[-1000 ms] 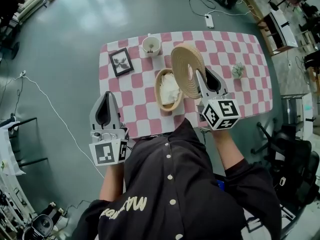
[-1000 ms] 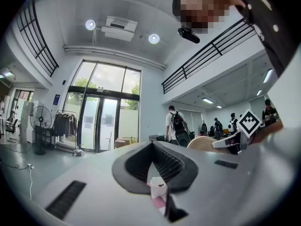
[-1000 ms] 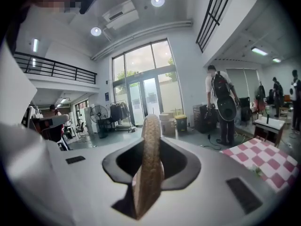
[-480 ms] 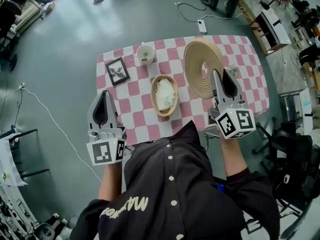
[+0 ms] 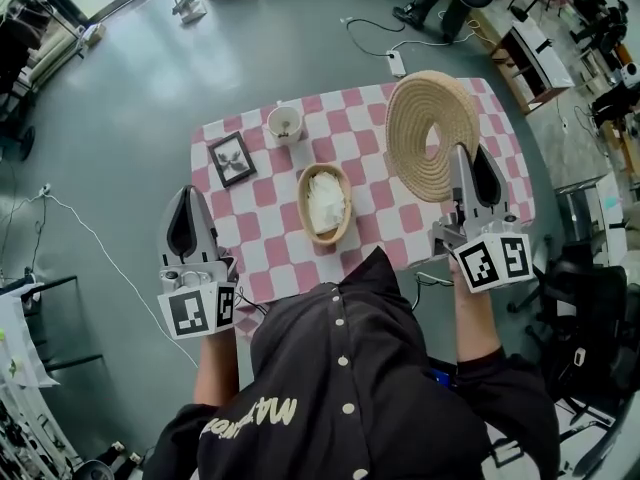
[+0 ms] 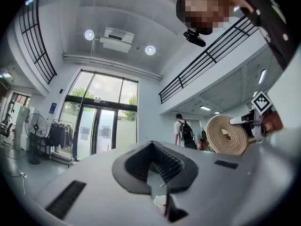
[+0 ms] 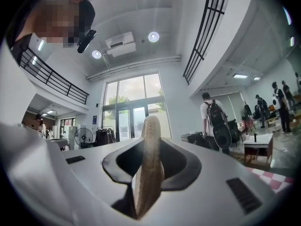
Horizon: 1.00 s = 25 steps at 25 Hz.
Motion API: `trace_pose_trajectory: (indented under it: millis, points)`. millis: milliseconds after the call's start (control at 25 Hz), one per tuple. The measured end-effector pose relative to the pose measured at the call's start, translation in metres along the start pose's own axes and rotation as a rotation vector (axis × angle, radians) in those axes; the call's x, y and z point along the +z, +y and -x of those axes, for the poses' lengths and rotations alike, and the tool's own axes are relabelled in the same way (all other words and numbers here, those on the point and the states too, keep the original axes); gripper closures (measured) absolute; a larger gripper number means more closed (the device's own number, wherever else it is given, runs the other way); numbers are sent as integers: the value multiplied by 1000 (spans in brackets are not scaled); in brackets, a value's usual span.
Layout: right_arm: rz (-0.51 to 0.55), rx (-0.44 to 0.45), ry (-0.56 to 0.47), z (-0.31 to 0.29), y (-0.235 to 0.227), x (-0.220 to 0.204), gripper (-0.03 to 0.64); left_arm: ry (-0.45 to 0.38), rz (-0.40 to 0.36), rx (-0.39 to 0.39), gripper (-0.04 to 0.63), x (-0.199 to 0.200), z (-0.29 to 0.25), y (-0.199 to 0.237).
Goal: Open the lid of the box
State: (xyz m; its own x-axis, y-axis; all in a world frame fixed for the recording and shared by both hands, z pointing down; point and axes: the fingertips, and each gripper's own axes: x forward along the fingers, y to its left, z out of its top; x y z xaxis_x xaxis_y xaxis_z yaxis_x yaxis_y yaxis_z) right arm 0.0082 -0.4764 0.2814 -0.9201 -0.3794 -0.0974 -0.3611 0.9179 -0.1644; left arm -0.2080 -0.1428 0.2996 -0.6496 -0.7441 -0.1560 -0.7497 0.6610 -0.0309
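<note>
The round woven lid (image 5: 412,140) is clamped by the right gripper (image 5: 468,168); the oval wicker box (image 5: 304,218) is uncovered. The left gripper (image 5: 186,220) is closed, empty.

the lid (image 5: 432,133) is a round, flat disc of pale coiled straw with a hollow at its centre. it is off the box, raised in the air over the far right part of the table (image 5: 390,218) and tilted up on its edge. its near rim is pinched between the fingers (image 7: 207,173) of the right gripper (image 5: 463,153). the box (image 5: 325,203) is an oval woven basket, open and upright near the middle of the pink-and-white checked table, with something white and crumpled inside.
</note>
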Motion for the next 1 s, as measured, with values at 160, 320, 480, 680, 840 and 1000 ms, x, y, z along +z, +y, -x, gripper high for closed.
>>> trace_pose_trajectory:
  millis: [160,320,480,680,840,1000]
  points:
    - [16,-29,-38,5,-10,13,515,-18,-33,16,586,11,1,7]
    - [44,-58,-56,10,-21,17,515,-25,-49,44,586,18,6,18]
    - [38,-79,-67,17,-33,20,515,-11,-61,83,585,19,13,33]
    - [37,-121,-52,24,-48,12,515,10,-65,107,586,14,20,43]
    - [68,-131,-40,27,-50,7,515,21,-61,108,586,10,21,41]
    - [79,-133,-28,28,-49,2,514,29,-56,99,586,6,20,37]
